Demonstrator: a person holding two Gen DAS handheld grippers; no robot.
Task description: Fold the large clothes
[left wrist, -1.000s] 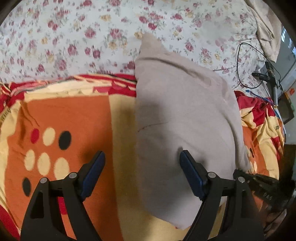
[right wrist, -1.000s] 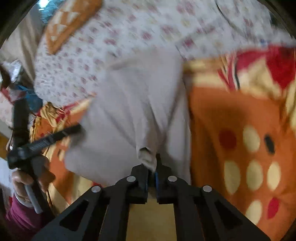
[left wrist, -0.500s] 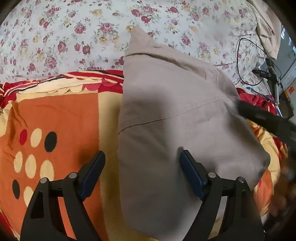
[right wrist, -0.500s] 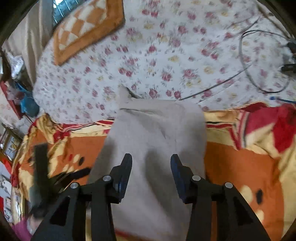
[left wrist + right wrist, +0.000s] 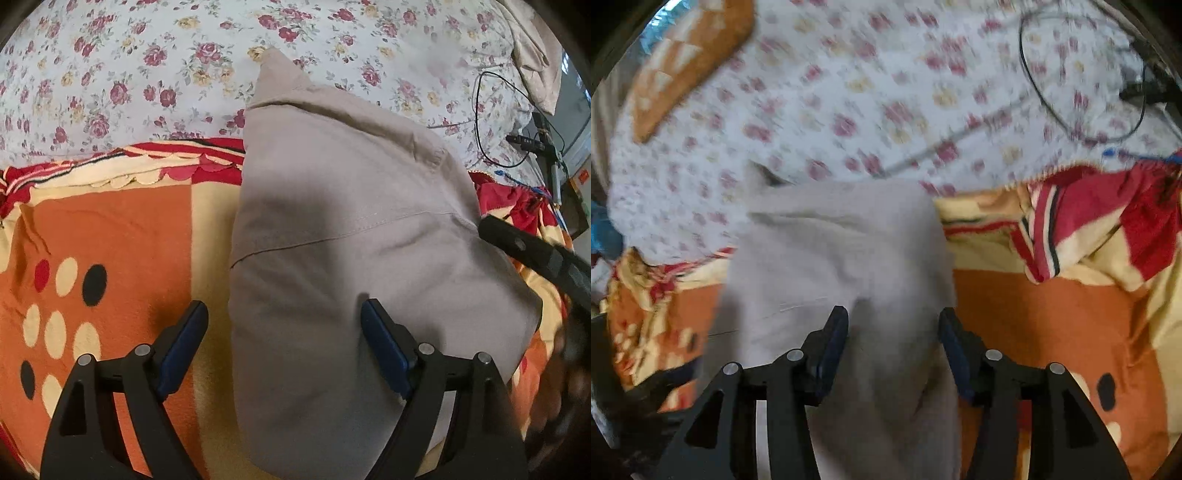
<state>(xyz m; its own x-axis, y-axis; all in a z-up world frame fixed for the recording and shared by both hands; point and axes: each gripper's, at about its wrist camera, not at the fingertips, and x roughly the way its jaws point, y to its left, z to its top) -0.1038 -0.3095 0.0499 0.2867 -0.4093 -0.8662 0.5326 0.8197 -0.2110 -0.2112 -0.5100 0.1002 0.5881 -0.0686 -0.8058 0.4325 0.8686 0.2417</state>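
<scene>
A folded grey garment [image 5: 351, 266] lies on the patterned blanket [image 5: 110, 240], the left gripper [image 5: 284, 343] wide and empty at 6 o'clock, the right gripper [image 5: 892, 343] opening to let it settle

Bedroom: floral bedsheet [image 5: 147, 74] (patterned blanket [image 5: 110, 229]).

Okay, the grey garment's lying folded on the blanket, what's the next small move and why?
Probably lift the right tongs clear. They are opening over the folded grey garment with no cloth pinched, and the left tongs hang open too, so the fold lies free on the orange blanket.
</scene>
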